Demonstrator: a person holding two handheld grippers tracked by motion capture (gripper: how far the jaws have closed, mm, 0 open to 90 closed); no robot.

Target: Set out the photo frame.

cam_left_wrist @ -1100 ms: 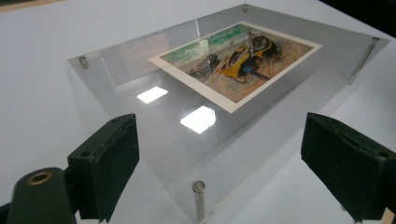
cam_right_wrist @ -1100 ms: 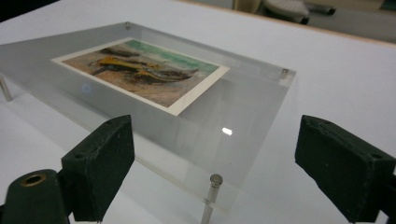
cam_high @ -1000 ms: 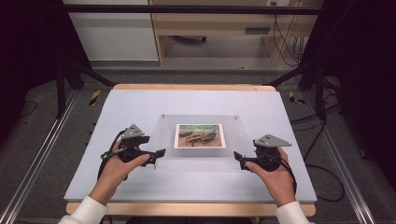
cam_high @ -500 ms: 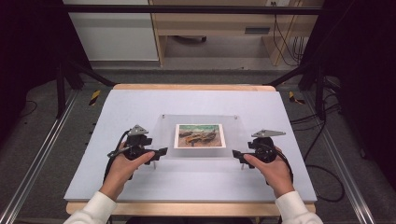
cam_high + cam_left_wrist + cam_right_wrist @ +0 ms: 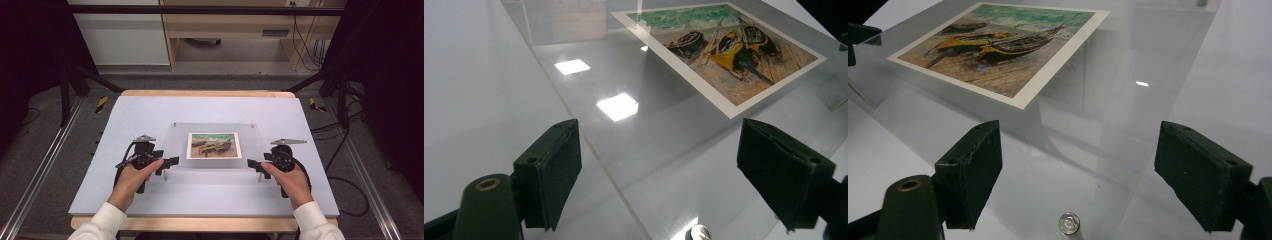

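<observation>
A clear acrylic panel (image 5: 215, 167) stands on small metal posts on the white mat, with a boat picture (image 5: 214, 145) at its middle. My left gripper (image 5: 169, 164) is at the panel's near left corner, open, its jaws just closed a little. In the left gripper view the left gripper (image 5: 659, 170) straddles the panel (image 5: 624, 130) edge, the pads touch nothing, and the picture (image 5: 724, 50) lies beyond. My right gripper (image 5: 252, 165) is at the near right corner, open, its jaws just opening slightly. The right gripper (image 5: 1078, 175) frames a post screw (image 5: 1069, 222) without touching it; the picture (image 5: 1003, 45) lies beyond.
The white mat (image 5: 125, 200) covers a wood table with bare room around the panel. Metal rails (image 5: 40, 170) run along the floor at the left, cables (image 5: 345, 150) trail at the right, and cabinets (image 5: 120, 35) stand behind the table.
Both grippers have sunk slightly at the panel's near corners. The right one has drawn a little inward toward the panel.
</observation>
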